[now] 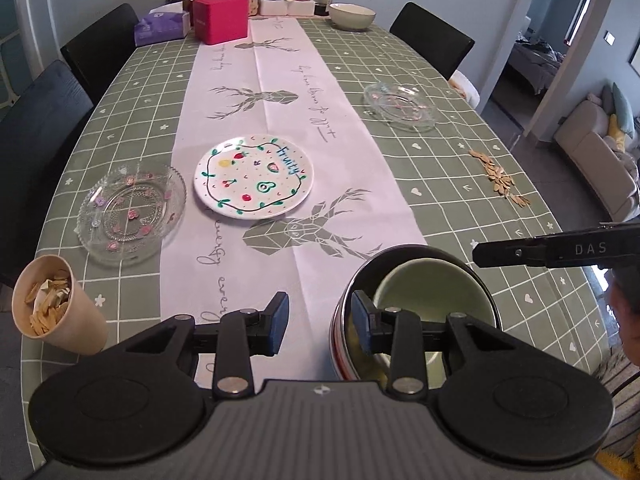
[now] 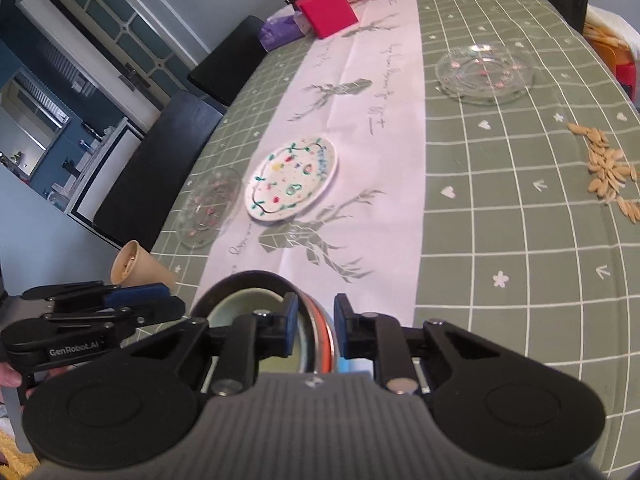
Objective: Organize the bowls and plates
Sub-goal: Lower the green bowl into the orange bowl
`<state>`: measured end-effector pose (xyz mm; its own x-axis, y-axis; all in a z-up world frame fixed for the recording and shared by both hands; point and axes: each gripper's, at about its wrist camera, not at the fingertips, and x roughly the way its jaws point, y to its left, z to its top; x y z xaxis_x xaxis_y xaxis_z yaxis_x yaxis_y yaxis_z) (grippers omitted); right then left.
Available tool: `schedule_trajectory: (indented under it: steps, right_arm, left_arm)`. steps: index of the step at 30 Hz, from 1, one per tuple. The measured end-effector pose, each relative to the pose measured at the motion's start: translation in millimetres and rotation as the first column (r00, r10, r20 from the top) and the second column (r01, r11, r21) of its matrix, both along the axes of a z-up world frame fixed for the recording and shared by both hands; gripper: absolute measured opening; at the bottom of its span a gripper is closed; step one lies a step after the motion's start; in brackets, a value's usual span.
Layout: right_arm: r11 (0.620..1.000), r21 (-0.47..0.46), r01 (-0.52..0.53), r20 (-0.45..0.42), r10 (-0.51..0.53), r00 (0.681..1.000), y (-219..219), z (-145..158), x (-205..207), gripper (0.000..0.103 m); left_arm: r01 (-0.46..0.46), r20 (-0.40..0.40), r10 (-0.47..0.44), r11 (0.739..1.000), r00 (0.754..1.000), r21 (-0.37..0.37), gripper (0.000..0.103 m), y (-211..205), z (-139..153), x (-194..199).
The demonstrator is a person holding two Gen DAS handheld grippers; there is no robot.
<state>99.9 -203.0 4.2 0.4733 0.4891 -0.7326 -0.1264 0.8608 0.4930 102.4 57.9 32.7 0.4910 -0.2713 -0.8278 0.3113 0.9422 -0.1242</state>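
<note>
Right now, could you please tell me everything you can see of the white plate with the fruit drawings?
The white plate is round, shallow and glossy, apparently ceramic. A wavy dark line with green leaves loops around its face, enclosing small fruit drawings: strawberry, cherries, avocado, lemon, plus the blue word "Fruity". It lies flat and upright on the pale runner at mid-table, empty. The near glass plate sits just to its left, close but not clearly touching. Neither hand-held gripper is near it.

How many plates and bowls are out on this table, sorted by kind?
Clear glass plates: 2, one at the near left and one at the far right
White painted plate: 1
Green bowls: 2, one at the far end and one nested in the dark bowl
Dark bowl: 1
Total: 6
</note>
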Motion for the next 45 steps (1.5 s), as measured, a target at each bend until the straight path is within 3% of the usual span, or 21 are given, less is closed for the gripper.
schedule_trajectory:
  steps: [5,9,11,13,20,29,45]
  right_arm:
    - [0.990,-0.128,0.059,0.051,-0.053,0.997,-8,-10,-4,0.020]
    - [0.989,-0.145,0.015,-0.013,-0.017,1.000,-7,-31,-7,0.016]
    - [0.986,-0.167,-0.001,-0.048,-0.007,0.999,-4,-43,-9,0.007]
    - [0.987,-0.160,-0.002,-0.088,-0.012,0.996,-3,-54,-13,0.005]
    - [0.995,-0.099,-0.025,-0.122,0.013,0.992,9,-62,-20,0.003]
    - [0.993,-0.068,-0.097,-0.093,0.090,0.992,27,-58,-16,0.000]
    - [0.983,-0.117,-0.141,-0.080,0.132,0.988,78,-55,4,0.000]
  left_arm:
    - [-0.060,0.023,0.059,0.997,0.998,0.039,0.041,4,-2,1]
    - [-0.085,0.076,0.076,0.989,0.994,0.123,0.041,4,-5,-3]
    - [-0.087,0.097,0.072,0.982,0.993,0.165,0.041,2,-6,-7]
    - [-0.066,0.106,0.047,0.980,0.993,0.189,0.034,0,-8,-9]
    - [-0.030,0.009,0.029,0.965,1.000,0.262,0.028,-5,-33,-8]
    - [-0.010,-0.029,0.019,0.962,0.999,0.274,0.028,2,-44,-14]
    - [-0.094,-0.018,0.102,0.961,0.995,0.260,0.026,35,-42,-10]
